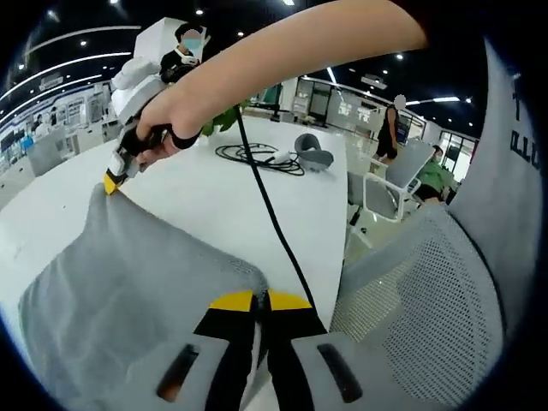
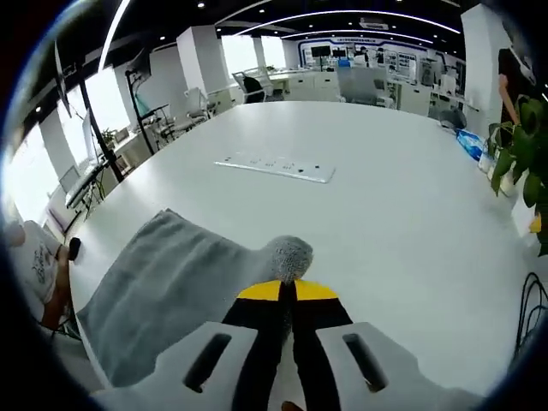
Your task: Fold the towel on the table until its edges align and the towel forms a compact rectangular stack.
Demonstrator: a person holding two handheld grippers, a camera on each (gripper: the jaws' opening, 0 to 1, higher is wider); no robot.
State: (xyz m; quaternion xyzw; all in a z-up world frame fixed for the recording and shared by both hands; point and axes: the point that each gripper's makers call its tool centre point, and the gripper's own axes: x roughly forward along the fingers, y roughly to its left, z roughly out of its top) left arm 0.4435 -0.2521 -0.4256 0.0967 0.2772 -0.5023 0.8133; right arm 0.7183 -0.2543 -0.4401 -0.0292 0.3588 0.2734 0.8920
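Observation:
A grey towel (image 1: 128, 282) lies spread on the white table (image 1: 214, 197). In the left gripper view my left gripper (image 1: 261, 301) is shut, its yellow tips pinching the towel's near edge. Further away, a hand holds the right gripper (image 1: 112, 181), whose yellow tip grips the towel's far corner and lifts it slightly. In the right gripper view my right gripper (image 2: 287, 291) is shut on that corner, and a tuft of towel (image 2: 288, 253) sticks out past the tips. The remaining cloth (image 2: 171, 291) stretches away to the lower left.
A black cable (image 1: 270, 214) runs from the hand across the table to a coil (image 1: 257, 158) beside a grey headset (image 1: 313, 152). A mesh chair (image 1: 419, 291) stands at the table's edge. A white power strip (image 2: 274, 167) lies mid-table. A plant (image 2: 524, 145) stands at the right.

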